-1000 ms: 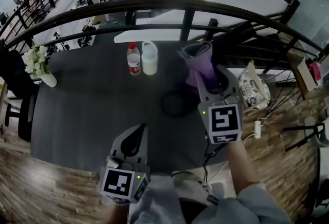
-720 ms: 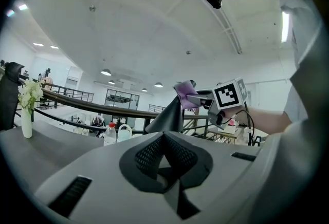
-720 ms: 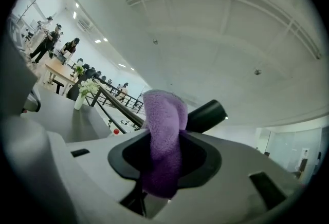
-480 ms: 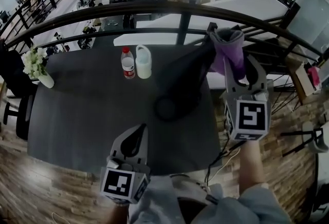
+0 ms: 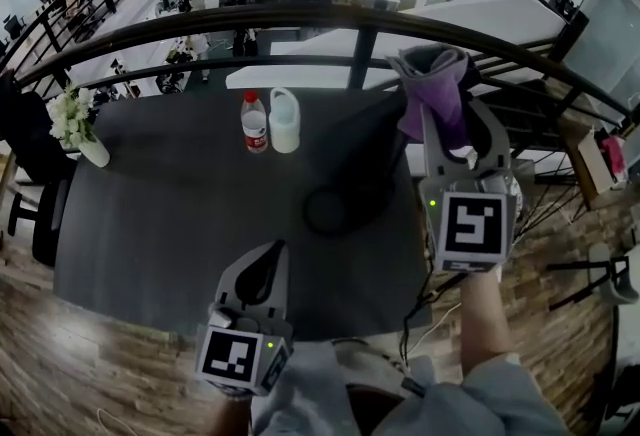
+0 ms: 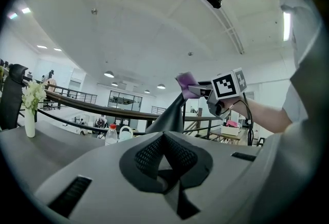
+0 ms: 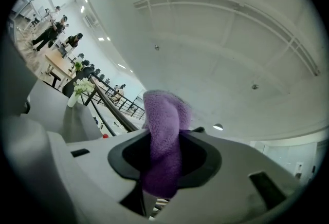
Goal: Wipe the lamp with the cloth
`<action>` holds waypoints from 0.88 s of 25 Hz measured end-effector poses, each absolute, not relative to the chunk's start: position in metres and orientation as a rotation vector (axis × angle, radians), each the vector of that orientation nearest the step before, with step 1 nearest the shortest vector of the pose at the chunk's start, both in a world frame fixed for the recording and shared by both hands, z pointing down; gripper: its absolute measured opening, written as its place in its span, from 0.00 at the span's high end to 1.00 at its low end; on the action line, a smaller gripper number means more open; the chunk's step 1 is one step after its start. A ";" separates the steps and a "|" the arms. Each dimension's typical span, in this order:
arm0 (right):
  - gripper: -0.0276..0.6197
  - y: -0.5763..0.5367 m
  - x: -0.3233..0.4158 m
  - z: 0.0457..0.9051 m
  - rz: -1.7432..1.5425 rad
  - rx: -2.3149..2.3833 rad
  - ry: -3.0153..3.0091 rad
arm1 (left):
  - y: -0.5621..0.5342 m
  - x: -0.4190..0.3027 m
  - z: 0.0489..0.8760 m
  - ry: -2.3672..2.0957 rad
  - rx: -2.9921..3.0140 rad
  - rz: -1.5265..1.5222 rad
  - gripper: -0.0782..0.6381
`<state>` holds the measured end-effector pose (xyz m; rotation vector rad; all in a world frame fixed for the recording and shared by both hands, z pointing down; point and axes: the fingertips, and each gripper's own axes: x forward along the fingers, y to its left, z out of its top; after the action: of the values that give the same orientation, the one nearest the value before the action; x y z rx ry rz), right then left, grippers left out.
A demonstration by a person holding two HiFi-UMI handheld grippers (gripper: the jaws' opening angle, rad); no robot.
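Cloth (image 7: 163,130), purple and fuzzy, is pinched between the jaws of the right tongs (image 5: 452,124), bunched above them and hanging below. The left tongs (image 6: 164,164) are fully closed with nothing between them, low over the near edge of the desk (image 5: 150,224). In the head view the raised cloth meets the top of the black lamp (image 5: 375,139). The lamp slopes down to its round base on the desk's right half. The railing (image 5: 250,19) curves just behind the right tongs, and the desk's right edge runs below them. A bottle (image 5: 255,121) and white jug (image 5: 285,119) stand together near the far edge, a flower vase (image 5: 85,144) at the far left corner. Bare dark desk lies between these and the left tongs.
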<state>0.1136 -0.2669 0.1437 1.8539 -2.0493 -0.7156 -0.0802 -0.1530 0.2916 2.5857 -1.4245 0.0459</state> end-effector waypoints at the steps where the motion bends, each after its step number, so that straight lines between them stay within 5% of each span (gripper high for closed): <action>1: 0.75 -0.269 0.107 0.149 -0.708 1.828 -2.065 | -0.153 -0.082 0.292 -1.429 2.583 0.047 0.88; 22: 0.75 -0.260 0.014 0.279 -0.397 1.458 -2.280 | -0.161 -0.104 0.299 -1.483 2.533 0.087 0.88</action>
<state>0.0138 -0.2596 0.2788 1.4583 -2.2804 -0.3971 -0.1041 -0.1606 0.2986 2.5326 -1.4834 0.0869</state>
